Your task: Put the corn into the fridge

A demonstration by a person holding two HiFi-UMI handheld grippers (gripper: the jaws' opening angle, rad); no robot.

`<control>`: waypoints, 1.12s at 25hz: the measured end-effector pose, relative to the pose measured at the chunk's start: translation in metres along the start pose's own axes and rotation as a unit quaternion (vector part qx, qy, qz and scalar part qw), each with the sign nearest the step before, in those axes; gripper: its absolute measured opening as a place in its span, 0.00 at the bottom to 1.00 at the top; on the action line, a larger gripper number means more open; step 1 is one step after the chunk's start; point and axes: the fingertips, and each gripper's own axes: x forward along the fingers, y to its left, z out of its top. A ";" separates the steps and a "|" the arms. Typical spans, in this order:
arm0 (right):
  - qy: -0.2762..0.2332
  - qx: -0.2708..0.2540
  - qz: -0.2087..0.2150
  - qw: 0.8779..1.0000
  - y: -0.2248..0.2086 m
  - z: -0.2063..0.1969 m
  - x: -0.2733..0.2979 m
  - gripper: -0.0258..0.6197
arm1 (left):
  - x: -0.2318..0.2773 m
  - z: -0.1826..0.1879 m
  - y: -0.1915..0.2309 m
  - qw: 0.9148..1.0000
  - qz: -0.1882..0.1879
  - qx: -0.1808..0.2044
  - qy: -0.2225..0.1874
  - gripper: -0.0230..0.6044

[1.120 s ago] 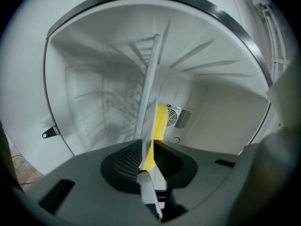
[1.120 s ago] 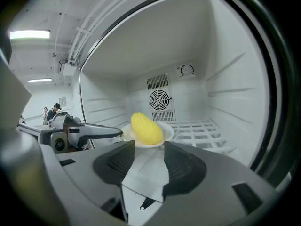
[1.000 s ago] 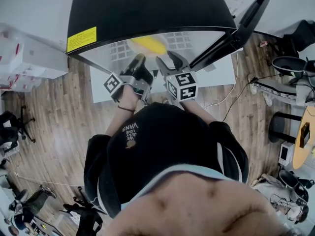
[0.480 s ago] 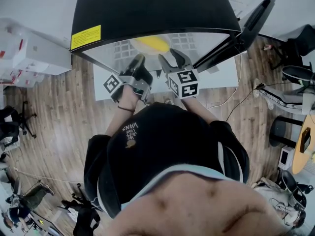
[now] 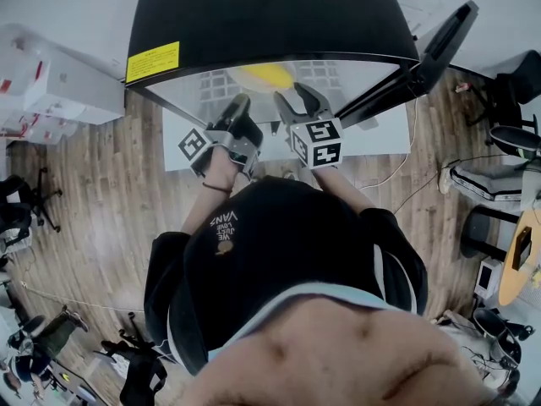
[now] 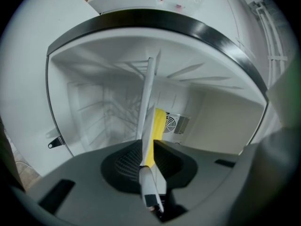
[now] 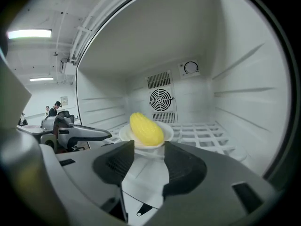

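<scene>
corn w/ plate in fridge

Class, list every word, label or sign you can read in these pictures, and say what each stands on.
"WE JUST LOVE VANS": on the black shirt.
Yellow label on the fridge: too small to read.
Red print on the white boxes: blurred.
</scene>
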 end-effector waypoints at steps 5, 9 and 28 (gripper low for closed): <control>0.001 0.003 0.002 1.000 0.001 0.001 0.000 0.33 | -0.001 0.000 -0.002 1.000 0.000 0.018 0.001 0.12; -0.002 0.007 0.001 1.000 0.001 0.001 -0.003 0.33 | -0.001 0.000 -0.007 0.999 -0.004 0.053 0.007 0.12; -0.024 0.012 -0.009 1.000 0.008 0.005 -0.026 0.33 | -0.006 -0.016 -0.032 0.941 0.018 0.326 0.084 0.12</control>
